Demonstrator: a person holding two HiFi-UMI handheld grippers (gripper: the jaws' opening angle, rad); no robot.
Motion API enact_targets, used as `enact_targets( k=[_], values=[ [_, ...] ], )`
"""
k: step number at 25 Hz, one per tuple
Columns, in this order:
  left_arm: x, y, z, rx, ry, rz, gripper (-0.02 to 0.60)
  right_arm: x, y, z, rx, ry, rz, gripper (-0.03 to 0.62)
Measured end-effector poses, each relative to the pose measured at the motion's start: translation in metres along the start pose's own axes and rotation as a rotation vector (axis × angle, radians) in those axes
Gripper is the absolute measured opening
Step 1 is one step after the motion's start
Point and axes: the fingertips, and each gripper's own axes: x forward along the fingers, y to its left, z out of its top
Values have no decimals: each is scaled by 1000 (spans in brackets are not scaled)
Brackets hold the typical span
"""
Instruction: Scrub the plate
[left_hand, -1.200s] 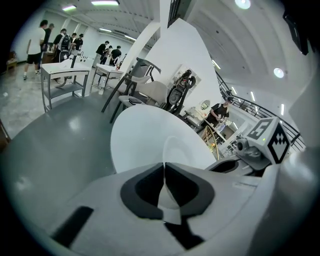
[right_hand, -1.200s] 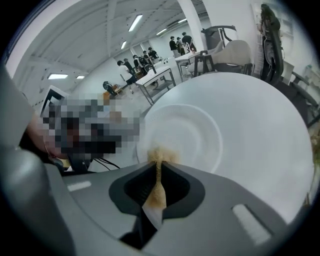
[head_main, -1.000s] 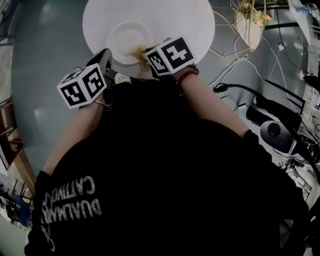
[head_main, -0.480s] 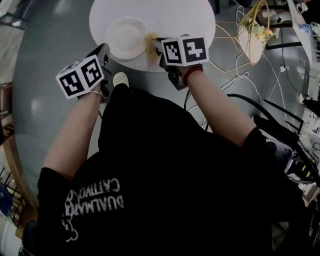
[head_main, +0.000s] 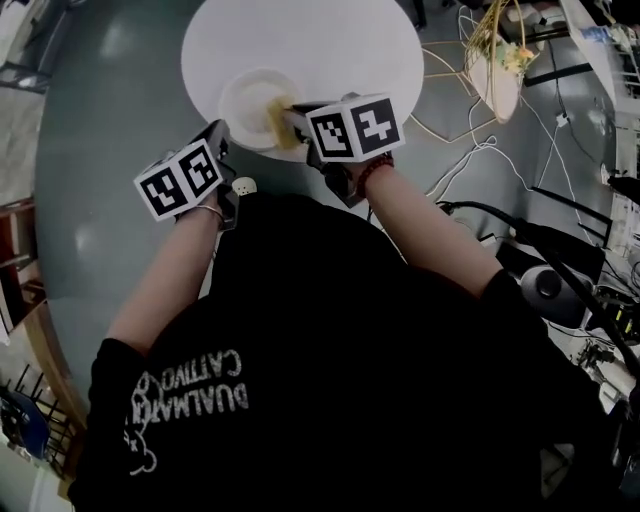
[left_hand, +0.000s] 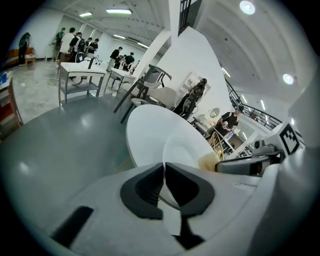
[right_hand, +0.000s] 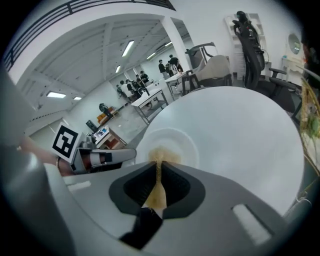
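One yellowish sponge (right_hand: 159, 189) is pinched flat between the closed jaws of the right gripper (right_hand: 158, 167), its front edge pressed on the right inner part of the single white plate (head_main: 250, 100). At the plate's near-left rim, the left gripper (left_hand: 164, 172) has its jaws clamped on the edge. Under the plate is one round white table (head_main: 340, 45). Half a second ago the sponge sat at the plate's right rim; the left gripper's hold is unchanged.
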Motion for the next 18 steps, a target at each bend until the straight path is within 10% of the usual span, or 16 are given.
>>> enact_targets(
  k=[18],
  values=[
    [16, -17, -16, -13, 77, -24, 15, 34, 26, -41, -73, 179, 105, 40]
  ],
)
